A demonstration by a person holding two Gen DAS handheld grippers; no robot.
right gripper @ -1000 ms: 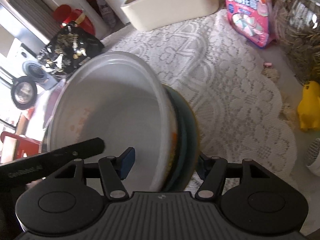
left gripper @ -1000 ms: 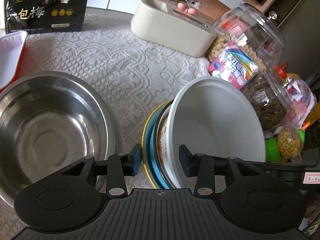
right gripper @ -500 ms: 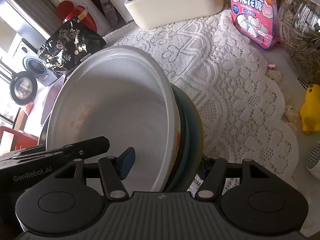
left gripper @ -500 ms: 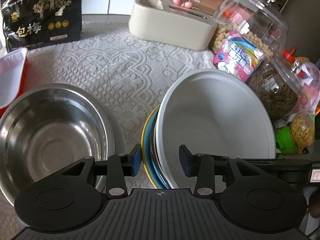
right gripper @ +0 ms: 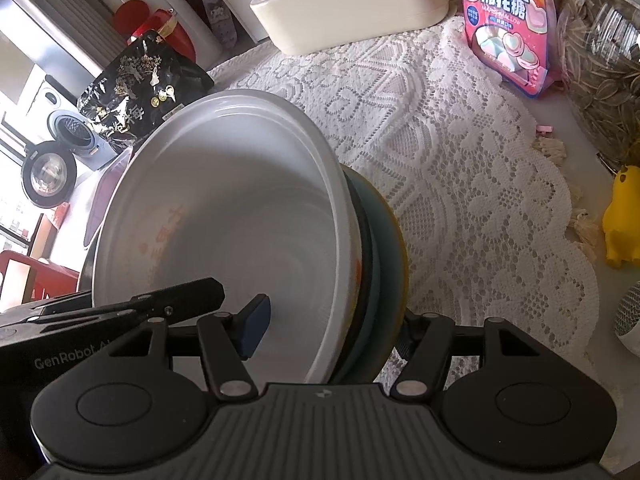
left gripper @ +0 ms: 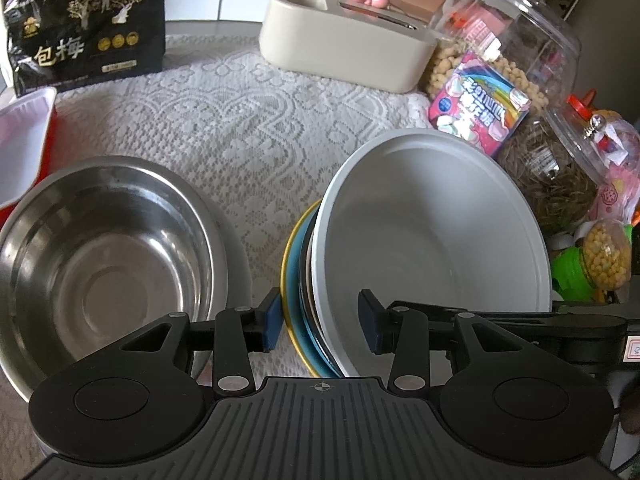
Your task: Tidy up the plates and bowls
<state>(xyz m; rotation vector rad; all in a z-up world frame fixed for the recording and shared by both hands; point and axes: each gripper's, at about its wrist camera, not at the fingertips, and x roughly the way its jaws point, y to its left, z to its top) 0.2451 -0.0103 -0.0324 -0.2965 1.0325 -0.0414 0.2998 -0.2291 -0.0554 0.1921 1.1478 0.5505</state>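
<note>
Left wrist view: left gripper [left gripper: 320, 326] angled down, jaws straddling the rims of a tilted stack, a glossy white bowl [left gripper: 432, 240] nested on a blue plate with yellow rim [left gripper: 294, 280]; pad contact unclear. Round shiny steel bowl [left gripper: 100, 248] just left of the jaws on the lace tablecloth [left gripper: 224, 120]. Right gripper [right gripper: 328, 334] straddles the same stack's opposite edge; grip unclear.
</note>
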